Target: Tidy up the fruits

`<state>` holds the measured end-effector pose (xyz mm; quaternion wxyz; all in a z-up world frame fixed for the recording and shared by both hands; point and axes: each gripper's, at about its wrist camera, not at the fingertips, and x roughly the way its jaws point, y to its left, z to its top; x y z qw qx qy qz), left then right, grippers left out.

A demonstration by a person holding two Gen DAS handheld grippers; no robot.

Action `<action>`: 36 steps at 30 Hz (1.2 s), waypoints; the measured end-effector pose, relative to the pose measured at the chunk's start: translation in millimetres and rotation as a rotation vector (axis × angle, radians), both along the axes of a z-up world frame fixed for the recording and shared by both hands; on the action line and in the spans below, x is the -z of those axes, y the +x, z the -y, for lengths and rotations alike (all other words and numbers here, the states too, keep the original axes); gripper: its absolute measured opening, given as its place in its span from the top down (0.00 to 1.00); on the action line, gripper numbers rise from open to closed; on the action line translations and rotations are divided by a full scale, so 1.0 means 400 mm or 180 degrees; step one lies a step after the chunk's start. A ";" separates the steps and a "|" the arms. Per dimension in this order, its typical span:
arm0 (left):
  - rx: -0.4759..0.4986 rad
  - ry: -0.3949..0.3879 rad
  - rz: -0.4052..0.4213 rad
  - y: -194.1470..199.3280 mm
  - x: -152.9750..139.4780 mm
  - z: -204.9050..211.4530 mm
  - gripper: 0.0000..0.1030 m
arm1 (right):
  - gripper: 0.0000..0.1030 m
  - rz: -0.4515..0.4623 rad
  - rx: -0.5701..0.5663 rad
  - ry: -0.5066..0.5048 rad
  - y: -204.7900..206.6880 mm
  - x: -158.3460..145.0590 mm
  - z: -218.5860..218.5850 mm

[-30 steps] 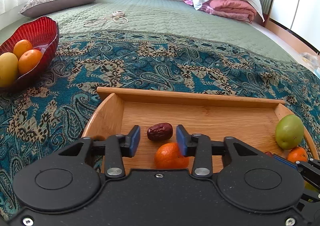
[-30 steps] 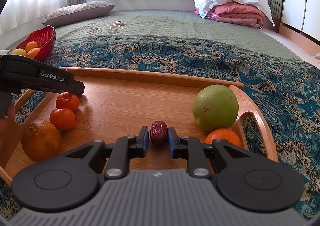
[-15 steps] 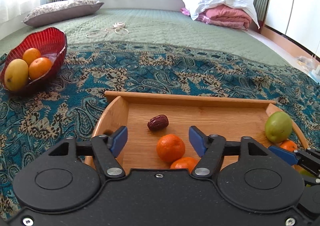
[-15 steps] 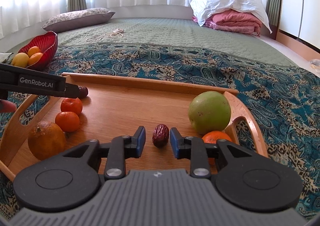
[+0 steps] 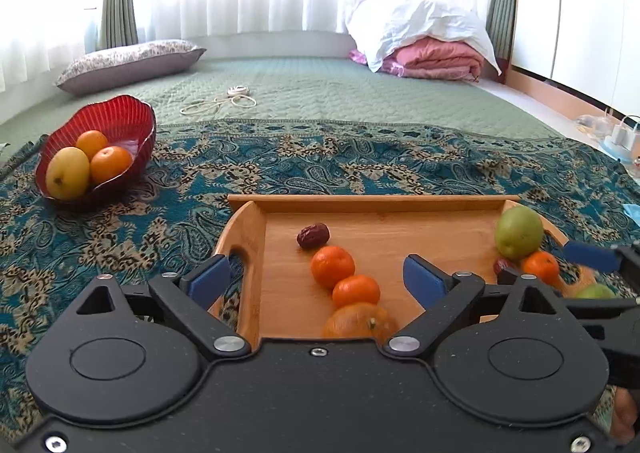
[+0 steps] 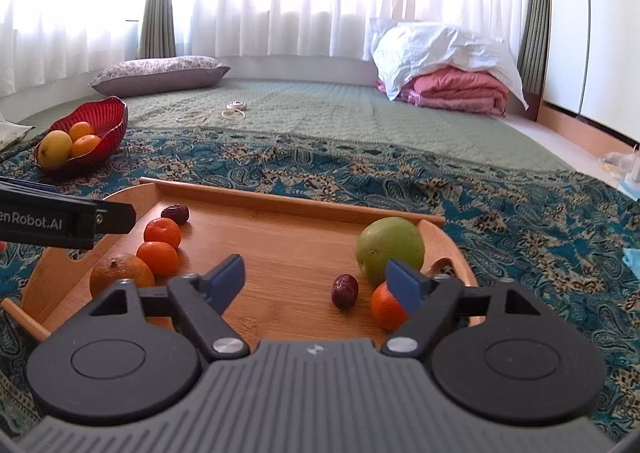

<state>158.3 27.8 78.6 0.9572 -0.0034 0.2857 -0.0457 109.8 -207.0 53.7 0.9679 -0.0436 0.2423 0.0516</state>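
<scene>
A wooden tray (image 5: 400, 225) (image 6: 280, 249) lies on the patterned blanket. At its left end lie a red date (image 5: 313, 235) (image 6: 176, 213), two mandarins (image 5: 333, 267) (image 6: 162, 232) and a larger orange (image 5: 358, 321) (image 6: 120, 273). At its right end lie a green fruit (image 5: 519, 233) (image 6: 390, 249), a second date (image 6: 345, 291) and a mandarin (image 5: 541, 267) (image 6: 386, 307). My left gripper (image 5: 316, 281) is open and empty, raised over the tray's left end. My right gripper (image 6: 316, 277) is open and empty, raised above the second date.
A red glass bowl (image 5: 120, 121) (image 6: 108, 119) with a yellow fruit and two oranges stands on the blanket to the far left. A white cable (image 5: 220, 103) lies on the green quilt behind. A pillow (image 5: 128, 61) and folded bedding (image 5: 436, 61) lie at the back.
Both grippers have opened wide and pulled up and back. Each has let go of a date, which now lies on the tray.
</scene>
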 end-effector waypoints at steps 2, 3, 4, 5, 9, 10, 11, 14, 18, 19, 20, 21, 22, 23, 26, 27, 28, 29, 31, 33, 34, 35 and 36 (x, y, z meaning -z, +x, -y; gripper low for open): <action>0.0009 -0.0004 0.0043 -0.030 -0.002 0.000 0.08 | 0.13 0.0054 0.0002 -0.0060 -0.021 -0.001 -0.001; 0.0008 0.0004 0.0062 -0.045 -0.002 0.000 0.08 | 0.11 0.0074 0.0007 -0.0080 -0.031 -0.001 -0.001; -0.0001 0.0011 0.0080 -0.059 -0.002 0.000 0.08 | 0.11 0.0089 0.0010 -0.0093 -0.041 -0.001 -0.001; -0.0011 0.0011 0.0092 -0.072 -0.001 -0.001 0.08 | 0.10 0.0103 0.0017 -0.0099 -0.051 -0.001 0.000; -0.0028 -0.0016 0.0085 -0.121 0.012 -0.004 0.07 | 0.03 0.0136 0.0062 -0.0073 -0.090 0.004 0.005; -0.0033 -0.0017 0.0080 -0.132 0.016 -0.004 0.07 | 0.00 0.0155 0.0065 -0.0061 -0.100 0.005 0.007; -0.0039 -0.0017 0.0074 -0.145 0.021 -0.004 0.07 | 0.00 0.0177 0.0063 -0.0051 -0.112 0.006 0.009; -0.0069 -0.0032 0.0056 -0.175 0.036 -0.006 0.07 | 0.00 0.0213 0.0055 -0.0071 -0.142 0.011 0.009; -0.0091 -0.0040 0.0024 -0.205 0.056 -0.003 0.07 | 0.00 0.0243 0.0047 -0.0092 -0.180 0.019 0.010; -0.0098 -0.0037 0.0021 -0.212 0.060 -0.001 0.07 | 0.00 0.0247 0.0048 -0.0090 -0.187 0.022 0.012; -0.0104 -0.0038 0.0018 -0.218 0.064 -0.001 0.07 | 0.00 0.0247 0.0050 -0.0086 -0.194 0.024 0.013; -0.0104 -0.0040 0.0014 -0.223 0.069 0.000 0.07 | 0.00 0.0240 0.0053 -0.0079 -0.199 0.028 0.015; -0.0105 -0.0039 0.0009 -0.228 0.072 0.001 0.07 | 0.00 0.0231 0.0062 -0.0068 -0.203 0.031 0.016; -0.0108 -0.0034 0.0005 -0.231 0.076 0.001 0.07 | 0.00 0.0226 0.0074 -0.0057 -0.206 0.035 0.018; -0.0124 -0.0005 0.0000 -0.245 0.088 0.006 0.07 | 0.00 0.0202 0.0125 -0.0017 -0.216 0.048 0.026; -0.0127 0.0005 -0.0006 -0.249 0.092 0.007 0.06 | 0.00 0.0195 0.0144 0.0004 -0.220 0.053 0.030; -0.0128 0.0015 -0.0012 -0.252 0.097 0.009 0.06 | 0.00 0.0184 0.0159 0.0023 -0.223 0.057 0.033; -0.0131 0.0026 -0.0015 -0.255 0.101 0.010 0.05 | 0.00 0.0171 0.0170 0.0042 -0.226 0.059 0.034; -0.0140 0.0047 -0.0009 -0.263 0.109 0.009 0.04 | 0.00 0.0151 0.0189 0.0066 -0.231 0.068 0.037; -0.0140 0.0047 -0.0009 -0.267 0.116 0.009 0.04 | 0.00 0.0132 0.0210 0.0067 -0.235 0.077 0.040; -0.0139 0.0039 -0.0013 -0.268 0.119 0.007 0.03 | 0.00 0.0122 0.0222 0.0069 -0.236 0.082 0.042; -0.0142 0.0030 -0.0015 -0.269 0.121 0.007 0.03 | 0.00 0.0115 0.0237 0.0074 -0.237 0.086 0.043; -0.0146 0.0022 -0.0015 -0.271 0.124 0.006 0.03 | 0.00 0.0100 0.0250 0.0081 -0.238 0.092 0.047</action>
